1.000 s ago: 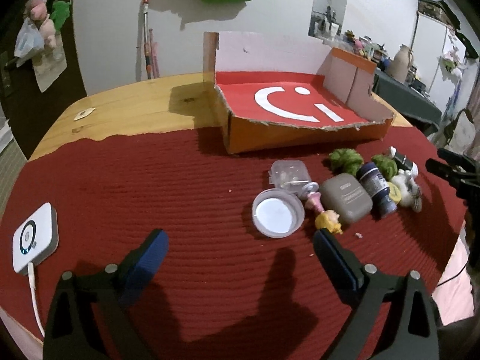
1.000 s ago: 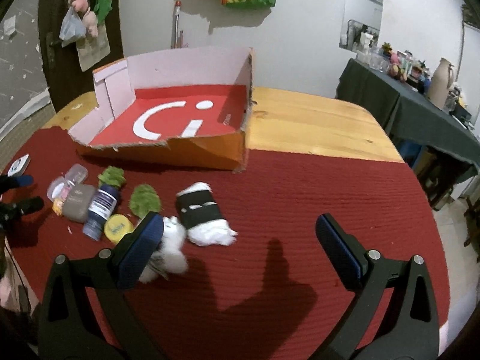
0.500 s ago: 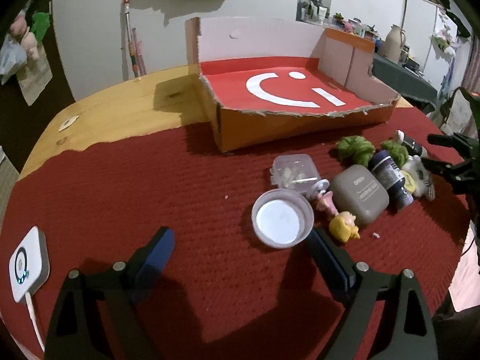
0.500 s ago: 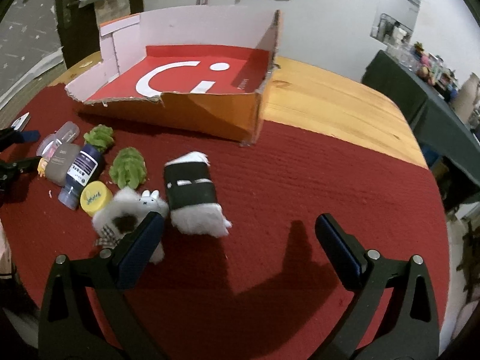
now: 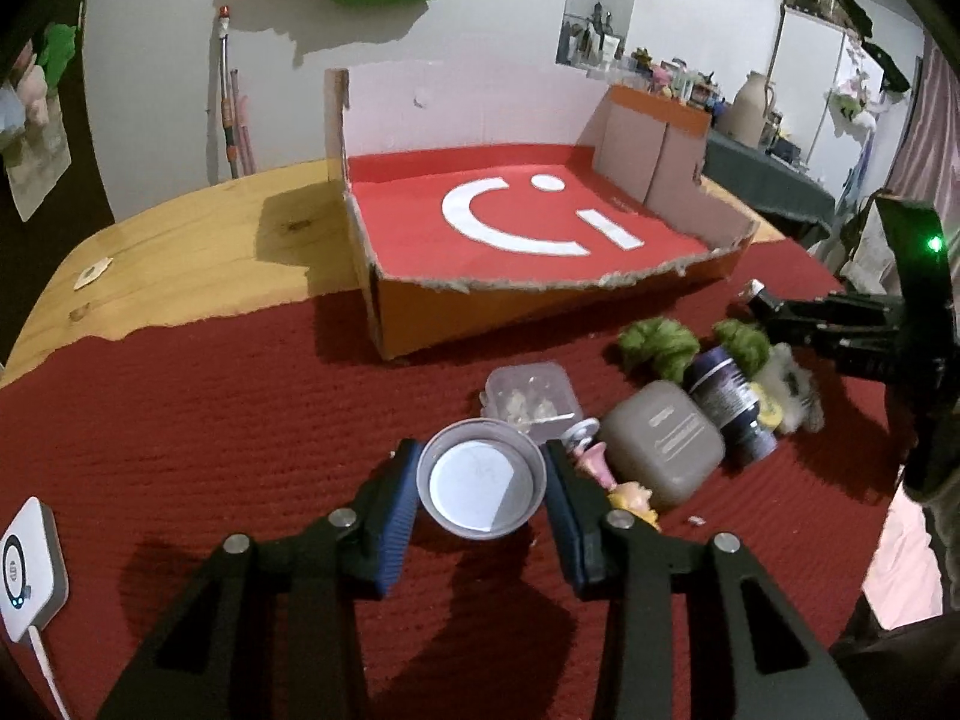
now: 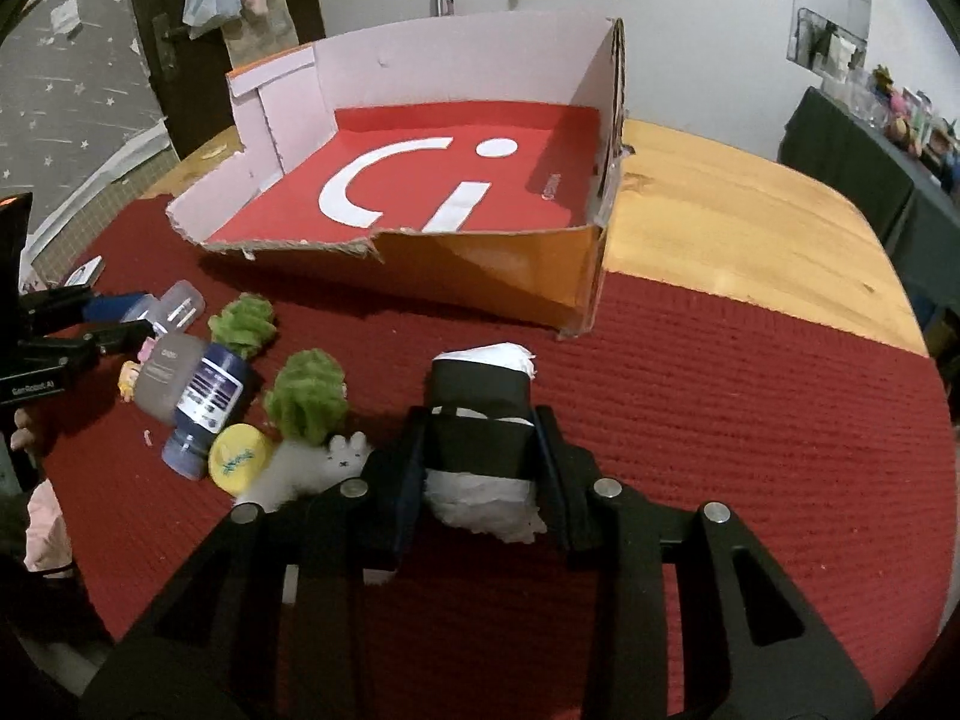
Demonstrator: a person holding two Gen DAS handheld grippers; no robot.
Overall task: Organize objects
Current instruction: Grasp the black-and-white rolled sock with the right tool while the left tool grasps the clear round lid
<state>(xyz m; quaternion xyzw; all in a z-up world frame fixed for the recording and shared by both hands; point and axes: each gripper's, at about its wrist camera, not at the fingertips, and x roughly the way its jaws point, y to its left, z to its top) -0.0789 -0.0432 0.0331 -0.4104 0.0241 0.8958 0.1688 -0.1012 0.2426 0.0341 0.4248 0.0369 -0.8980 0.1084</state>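
My left gripper (image 5: pixel 482 456) is closing, and its blue pads touch both sides of a round grey lid (image 5: pixel 483 489) with a white inside that lies on the red mat. My right gripper (image 6: pixel 480 420) is also closing, its pads pressed against the sides of a black-and-white rolled bundle (image 6: pixel 483 396) on the mat. Behind both stands an open orange cardboard box (image 5: pixel 510 312) (image 6: pixel 492 276) with a red floor and a white smiley. Nothing lies in the box.
Between the grippers lie a grey case (image 5: pixel 663 441), a dark blue bottle (image 6: pixel 207 408), two green fuzzy balls (image 6: pixel 306 396), a clear small box (image 5: pixel 531 396), a small doll (image 5: pixel 630 495), a yellow cap (image 6: pixel 240 457) and a white plush (image 6: pixel 318 468). A white device (image 5: pixel 27 570) sits far left.
Both grippers moved forward and closed from wide open. The left now grips the round lid and the right grips the black-and-white bundle.
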